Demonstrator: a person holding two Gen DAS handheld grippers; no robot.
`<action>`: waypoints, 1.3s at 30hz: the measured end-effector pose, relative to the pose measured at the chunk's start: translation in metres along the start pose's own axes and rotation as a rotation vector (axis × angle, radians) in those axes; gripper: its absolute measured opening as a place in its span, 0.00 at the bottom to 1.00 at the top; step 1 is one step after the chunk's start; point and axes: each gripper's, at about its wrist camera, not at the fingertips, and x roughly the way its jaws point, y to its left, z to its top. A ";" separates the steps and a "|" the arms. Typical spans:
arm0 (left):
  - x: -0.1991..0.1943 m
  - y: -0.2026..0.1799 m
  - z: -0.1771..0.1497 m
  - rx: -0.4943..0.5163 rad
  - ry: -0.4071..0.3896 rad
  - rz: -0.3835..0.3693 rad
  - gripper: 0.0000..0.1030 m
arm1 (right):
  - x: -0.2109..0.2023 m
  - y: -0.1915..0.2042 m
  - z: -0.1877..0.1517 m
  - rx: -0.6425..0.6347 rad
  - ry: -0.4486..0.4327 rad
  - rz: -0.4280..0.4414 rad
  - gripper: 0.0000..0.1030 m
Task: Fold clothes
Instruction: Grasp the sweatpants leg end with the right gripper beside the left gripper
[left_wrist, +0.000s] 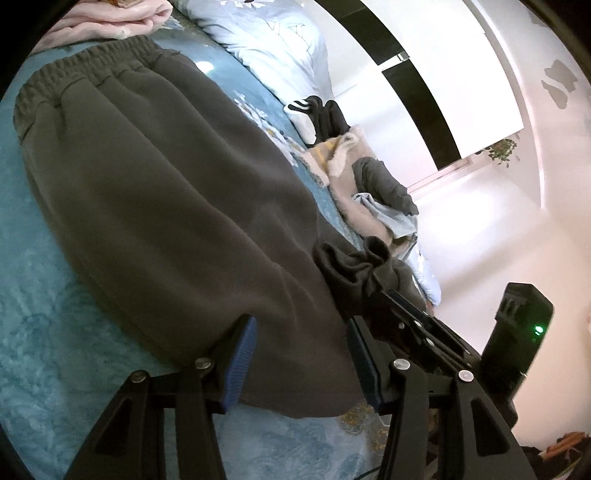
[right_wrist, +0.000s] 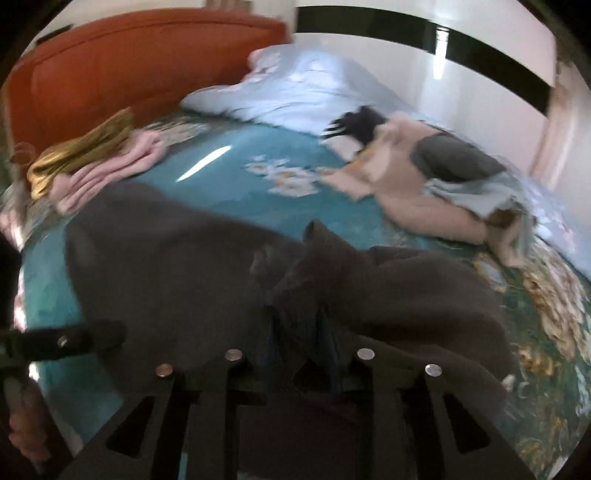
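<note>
Dark grey sweatpants (left_wrist: 166, 192) lie on the teal bedspread (left_wrist: 40, 288), elastic waistband at the far upper left. My left gripper (left_wrist: 303, 362) is open, its blue pads (left_wrist: 242, 363) on either side of the pants' near edge, not clamped. My right gripper shows in the left wrist view (left_wrist: 373, 284), shut on a bunched-up pant cuff and lifting it. In the blurred right wrist view the right gripper (right_wrist: 299, 332) is shut on grey sweatpants fabric (right_wrist: 192, 266) that drapes over its fingers.
A folded pink garment with a gold one on top (right_wrist: 96, 162) lies near the orange headboard (right_wrist: 129, 66). A pile of unfolded clothes (right_wrist: 436, 181) sits on the far side. A light blue duvet (right_wrist: 295, 92) lies at the bed's head.
</note>
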 end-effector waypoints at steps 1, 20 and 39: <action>0.001 0.000 0.000 0.002 0.001 0.003 0.54 | 0.000 0.002 -0.001 -0.010 -0.001 0.016 0.34; 0.084 -0.083 0.023 0.206 0.155 0.044 0.64 | -0.018 -0.167 -0.043 0.690 -0.147 0.275 0.41; 0.072 -0.077 0.052 0.033 0.022 -0.031 0.16 | -0.024 -0.181 -0.044 0.716 -0.172 0.375 0.41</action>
